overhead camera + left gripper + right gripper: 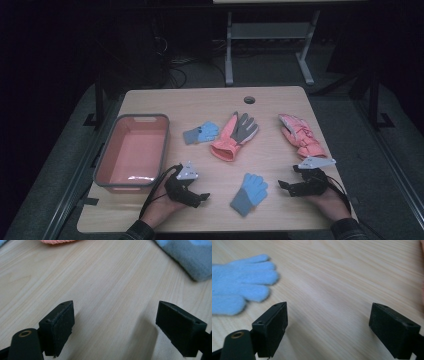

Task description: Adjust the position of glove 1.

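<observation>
**Ana:** Gloves first, starting from the fingers: the left gripper (pixel 200 197) has its fingers (pixel 58 326) spread wide apart with only bare counter (pixel 105 290) between them. The right gripper (pixel 283 186) is the same, fingers (pixel 272 327) apart and holding nothing.

**Ben:** So nothing is grasped. What lies nearest?

**Ana:** The near blue knit glove (pixel 249 193) lies flat on the counter between the two grippers, close to both, touching neither. In the right gripper view its fingertips (pixel 242 282) sit off to the left of the jaws; in the left gripper view its grey cuff (pixel 187 257) shows at the upper right.

**Ben:** And farther out?

**Ana:** A second blue glove (pixel 201 133) lies toward the middle of the counter, just beside a coral glove with a grey palm (pixel 233 136). Its coral mate (pixel 301 136) lies apart on the right side. The red bin with a grey rim (pixel 113 150) stands at the left, and I see no glove in it.

**Ben:** Then how far along would you call it?

**Ana:** At the very start, I'd judge. If the gloves are meant for the bin, all four remain to be moved; if they're to be paired, neither pair lies together yet. The near blue glove looks the likely first pick.
</observation>
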A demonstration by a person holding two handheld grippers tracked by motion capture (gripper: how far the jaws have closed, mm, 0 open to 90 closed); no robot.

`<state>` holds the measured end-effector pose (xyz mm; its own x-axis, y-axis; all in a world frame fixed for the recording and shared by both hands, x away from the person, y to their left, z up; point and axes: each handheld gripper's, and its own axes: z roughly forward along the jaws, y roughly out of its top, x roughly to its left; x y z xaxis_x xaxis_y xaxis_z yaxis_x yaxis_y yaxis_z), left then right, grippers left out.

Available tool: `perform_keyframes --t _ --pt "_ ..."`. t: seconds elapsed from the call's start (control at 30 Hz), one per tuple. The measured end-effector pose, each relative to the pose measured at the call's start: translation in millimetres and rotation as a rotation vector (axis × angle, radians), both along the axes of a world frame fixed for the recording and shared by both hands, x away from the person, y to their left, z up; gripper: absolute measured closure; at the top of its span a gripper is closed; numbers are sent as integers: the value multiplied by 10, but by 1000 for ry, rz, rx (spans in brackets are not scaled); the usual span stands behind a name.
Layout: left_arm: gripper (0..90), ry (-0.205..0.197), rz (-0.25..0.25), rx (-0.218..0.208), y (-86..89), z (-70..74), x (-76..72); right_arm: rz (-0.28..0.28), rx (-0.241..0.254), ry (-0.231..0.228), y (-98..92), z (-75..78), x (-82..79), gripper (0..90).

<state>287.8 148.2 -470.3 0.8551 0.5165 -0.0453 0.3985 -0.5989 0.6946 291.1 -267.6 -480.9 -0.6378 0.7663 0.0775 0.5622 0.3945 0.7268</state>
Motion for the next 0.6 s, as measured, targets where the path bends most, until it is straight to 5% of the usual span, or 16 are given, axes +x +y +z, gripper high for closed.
perform_keyframes --t 0.27,0.6 --pt "157 -14 -4 -14 -130 241 90 8 -31 -16 23 -14 1 131" --pt "179 -27 19 6 -256 502 380 7 -31 -15 24 -14 1 130"
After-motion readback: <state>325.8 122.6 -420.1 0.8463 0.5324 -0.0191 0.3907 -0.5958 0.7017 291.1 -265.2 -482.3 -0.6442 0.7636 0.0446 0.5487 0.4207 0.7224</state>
